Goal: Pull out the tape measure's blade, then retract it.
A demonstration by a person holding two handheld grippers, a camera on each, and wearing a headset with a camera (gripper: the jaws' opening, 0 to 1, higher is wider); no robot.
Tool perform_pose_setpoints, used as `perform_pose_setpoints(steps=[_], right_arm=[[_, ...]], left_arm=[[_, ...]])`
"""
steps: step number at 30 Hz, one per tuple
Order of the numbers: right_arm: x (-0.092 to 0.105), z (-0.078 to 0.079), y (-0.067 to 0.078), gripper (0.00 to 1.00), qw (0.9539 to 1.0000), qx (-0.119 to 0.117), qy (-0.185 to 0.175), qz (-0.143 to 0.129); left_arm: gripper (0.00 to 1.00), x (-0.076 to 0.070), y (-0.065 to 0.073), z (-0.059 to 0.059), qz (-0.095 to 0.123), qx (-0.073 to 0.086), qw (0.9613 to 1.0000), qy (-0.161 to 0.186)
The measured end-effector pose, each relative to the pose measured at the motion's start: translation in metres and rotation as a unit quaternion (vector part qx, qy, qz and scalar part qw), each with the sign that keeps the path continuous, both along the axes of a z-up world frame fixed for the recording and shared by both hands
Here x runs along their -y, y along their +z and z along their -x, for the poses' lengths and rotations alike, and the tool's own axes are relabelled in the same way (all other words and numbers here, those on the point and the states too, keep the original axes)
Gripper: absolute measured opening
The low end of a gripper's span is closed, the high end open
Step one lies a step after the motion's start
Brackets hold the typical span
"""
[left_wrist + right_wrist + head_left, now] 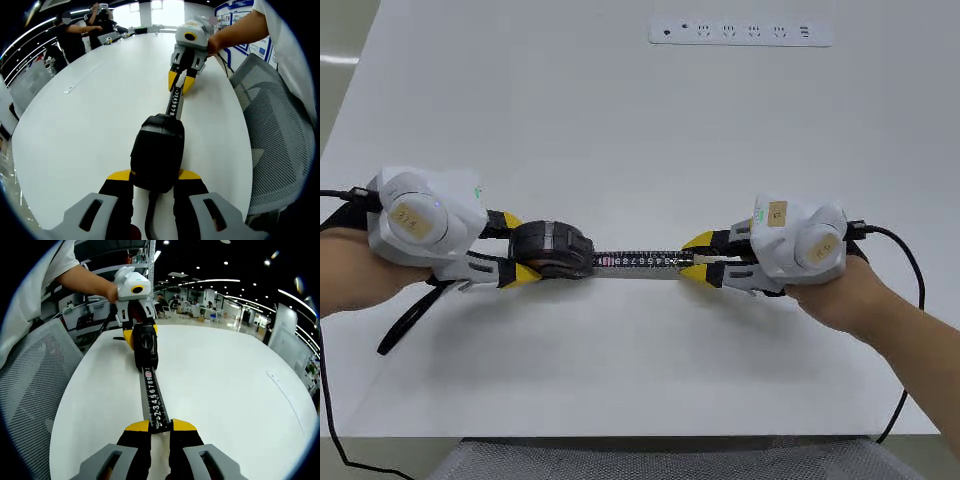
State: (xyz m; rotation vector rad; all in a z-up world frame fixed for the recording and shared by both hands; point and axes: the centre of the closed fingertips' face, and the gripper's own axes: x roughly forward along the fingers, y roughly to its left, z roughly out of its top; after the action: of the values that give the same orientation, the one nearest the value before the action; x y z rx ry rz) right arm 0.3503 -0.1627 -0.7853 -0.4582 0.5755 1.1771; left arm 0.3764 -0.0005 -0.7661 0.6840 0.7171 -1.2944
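Tape measure blade (642, 261) drawn out, running left-right over the tabletop (620, 120).
Fingers of the left gripper (518, 247) clamp the case (552, 249); the right gripper (696, 258) pinches the blade's end.

Toward the tabletop's (620, 130) near edge, the tape measure (552, 249) sits left of centre, clamped between the left gripper's (518, 247) jaws. Its blade (640, 261) runs rightward to the right gripper (696, 258), whose jaws pinch its end. A power strip (740, 32) lies along the far edge, and a chair (650, 460) is below the near edge.
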Motion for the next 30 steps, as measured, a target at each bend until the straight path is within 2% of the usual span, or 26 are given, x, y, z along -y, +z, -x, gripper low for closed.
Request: perform_pose_setpoints(steps=[30], right_arm=[[0.054, 0.006, -0.004, 0.09, 0.9991, 0.003, -0.032, 0.028]], left_arm=[[0.25, 0.001, 0.000, 0.000, -0.002, 0.001, 1.0000, -0.003]])
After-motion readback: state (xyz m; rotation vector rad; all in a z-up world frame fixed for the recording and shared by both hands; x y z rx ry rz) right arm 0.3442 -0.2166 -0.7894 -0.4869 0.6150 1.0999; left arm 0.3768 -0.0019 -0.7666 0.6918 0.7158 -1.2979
